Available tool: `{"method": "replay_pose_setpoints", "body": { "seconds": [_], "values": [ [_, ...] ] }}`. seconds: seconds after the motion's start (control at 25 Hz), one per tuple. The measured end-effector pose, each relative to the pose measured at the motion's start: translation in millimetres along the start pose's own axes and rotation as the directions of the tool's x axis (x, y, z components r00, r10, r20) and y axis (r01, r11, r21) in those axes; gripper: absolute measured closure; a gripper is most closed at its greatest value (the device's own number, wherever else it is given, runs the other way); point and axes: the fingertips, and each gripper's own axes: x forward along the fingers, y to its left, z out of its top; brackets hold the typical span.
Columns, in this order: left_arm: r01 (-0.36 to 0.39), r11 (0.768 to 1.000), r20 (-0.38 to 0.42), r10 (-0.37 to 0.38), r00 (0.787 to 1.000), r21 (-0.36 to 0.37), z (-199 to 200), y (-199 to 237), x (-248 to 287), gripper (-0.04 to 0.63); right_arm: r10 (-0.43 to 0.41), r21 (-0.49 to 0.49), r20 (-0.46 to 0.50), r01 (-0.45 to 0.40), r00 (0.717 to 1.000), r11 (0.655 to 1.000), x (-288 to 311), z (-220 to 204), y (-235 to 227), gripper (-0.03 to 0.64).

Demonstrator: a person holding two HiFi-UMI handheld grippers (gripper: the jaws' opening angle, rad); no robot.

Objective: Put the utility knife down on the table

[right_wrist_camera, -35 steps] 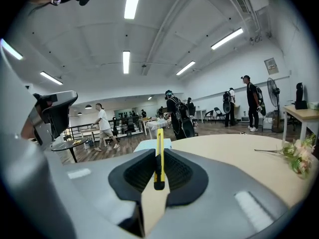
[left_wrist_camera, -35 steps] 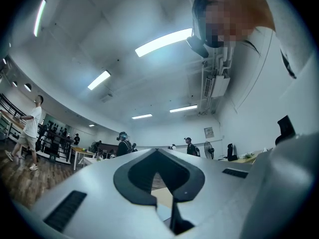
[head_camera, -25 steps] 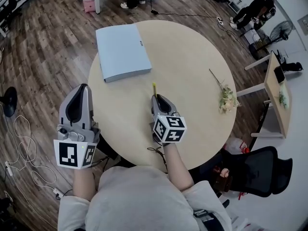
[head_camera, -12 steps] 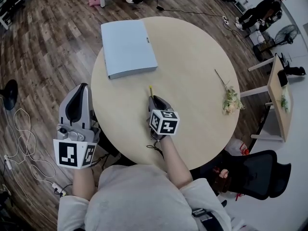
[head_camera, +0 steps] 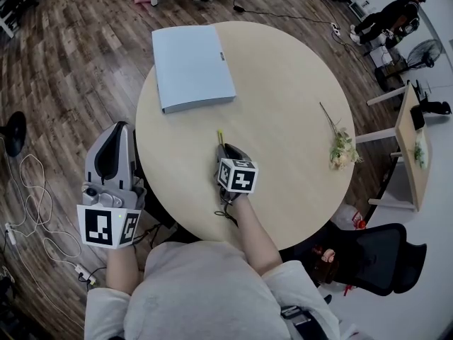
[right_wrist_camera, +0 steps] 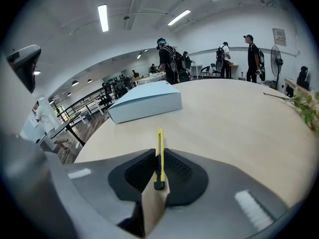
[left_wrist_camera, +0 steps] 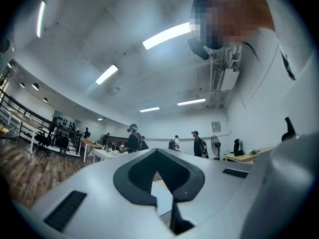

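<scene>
The right gripper is over the round surface, near the edge closest to the person. Its jaws are closed tight on a thin yellow knife. The knife stands on its edge between the two black pads. Its front end sticks out past the jaws and points toward a flat light blue box. The knife is still in the gripper, not lying on the surface. I cannot tell if the knife touches the wood under it.

The left gripper is out past the left edge of the surface, over the wood floor. It points up a bit, so its own view shows the ceiling lights. Its jaw tips are together and there is nothing between them.

The blue box lies at the far left part of the surface, well apart from the knife. A small sprig of flowers lies near the right edge. A black chair stands on the floor to the right, and white cords lie on the floor to the left.
</scene>
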Motion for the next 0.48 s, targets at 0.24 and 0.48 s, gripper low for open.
{"method": "replay_pose_setpoints", "body": {
  "seconds": [0.24, 0.48],
  "values": [
    [-0.003, 1.0, -0.003, 0.003, 1.0, -0.001, -2.0, 2.7, -3.0, 0.588, -0.02, -0.02, -0.032, 0.019, 0.999, 1.0, 5.8, -7.8, 0.3, 0.555],
    [-0.008, 1.0, -0.004, 0.008, 1.0, -0.001, -2.5, 3.0, -6.5, 0.588, -0.034, -0.036, -0.058, 0.032, 0.998, 0.999, 7.8, -14.3, -0.5, 0.554]
  ]
}}
